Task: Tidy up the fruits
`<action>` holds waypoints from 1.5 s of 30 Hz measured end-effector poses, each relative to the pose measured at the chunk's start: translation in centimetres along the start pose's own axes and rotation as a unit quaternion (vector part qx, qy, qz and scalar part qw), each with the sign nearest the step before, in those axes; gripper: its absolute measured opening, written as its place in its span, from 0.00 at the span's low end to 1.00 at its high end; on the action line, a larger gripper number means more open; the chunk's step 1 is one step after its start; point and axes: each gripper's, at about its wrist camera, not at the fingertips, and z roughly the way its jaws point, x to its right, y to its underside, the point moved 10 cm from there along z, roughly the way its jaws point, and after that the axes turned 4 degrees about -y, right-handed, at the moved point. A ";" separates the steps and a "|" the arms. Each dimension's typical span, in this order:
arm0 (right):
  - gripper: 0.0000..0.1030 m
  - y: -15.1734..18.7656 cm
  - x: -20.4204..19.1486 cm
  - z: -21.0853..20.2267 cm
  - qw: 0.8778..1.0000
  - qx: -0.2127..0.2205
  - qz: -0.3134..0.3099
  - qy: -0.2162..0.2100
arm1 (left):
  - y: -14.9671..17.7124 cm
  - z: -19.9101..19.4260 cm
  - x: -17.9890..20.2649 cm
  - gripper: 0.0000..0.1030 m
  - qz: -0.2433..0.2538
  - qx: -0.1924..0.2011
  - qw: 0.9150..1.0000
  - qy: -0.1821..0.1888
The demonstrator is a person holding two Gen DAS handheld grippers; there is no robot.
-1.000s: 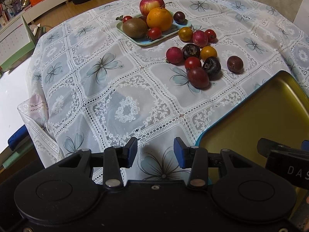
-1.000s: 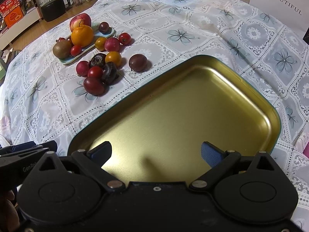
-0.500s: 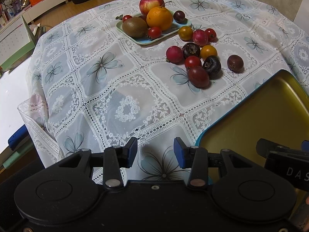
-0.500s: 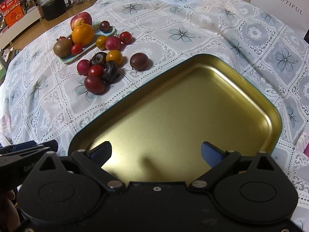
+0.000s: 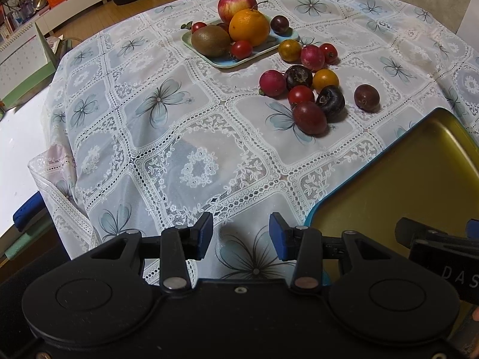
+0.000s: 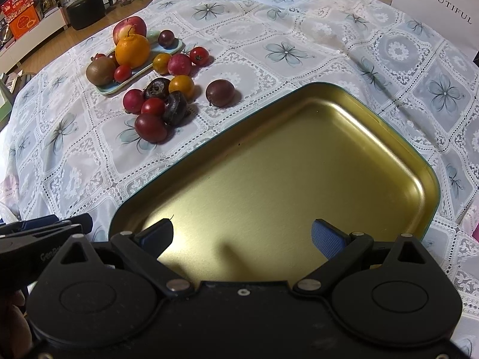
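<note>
Lace cloth [image 5: 185,137] with blue flowers covers the worktop. Left tool [image 5: 241,236], bottom centre of its view, is partly open, holding nothing, over the cloth beside the gold tray [image 6: 299,161]. Right tool [image 6: 242,237] gapes wide and empty above that tray. Loose fruits [image 6: 155,101] cluster upper left, beside a small plate [image 6: 176,48] with an orange [image 6: 132,50].

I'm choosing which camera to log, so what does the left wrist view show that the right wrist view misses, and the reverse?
Only the left wrist view shows the calendar off the table's side, and the left gripper open. Only the right wrist view shows the whole gold tray, empty, the white BEAUTIFUL bag, and the right gripper open over the tray. Both show the orange on the small blue tray.
</note>
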 end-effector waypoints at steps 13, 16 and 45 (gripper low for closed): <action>1.00 0.0 -0.1 0.0 1.000 -0.002 -0.008 0.001 | 0.0 0.1 0.0 0.49 -0.001 -0.003 1.000 -0.001; 1.00 0.1 -0.2 0.1 0.999 -0.005 -0.029 0.013 | 0.0 0.1 -0.1 0.49 -0.001 -0.002 1.000 -0.003; 1.00 -14.2 -1.9 -0.4 0.992 0.077 -0.096 -0.037 | -5.7 -1.1 -2.6 0.49 -0.048 0.019 0.998 -0.031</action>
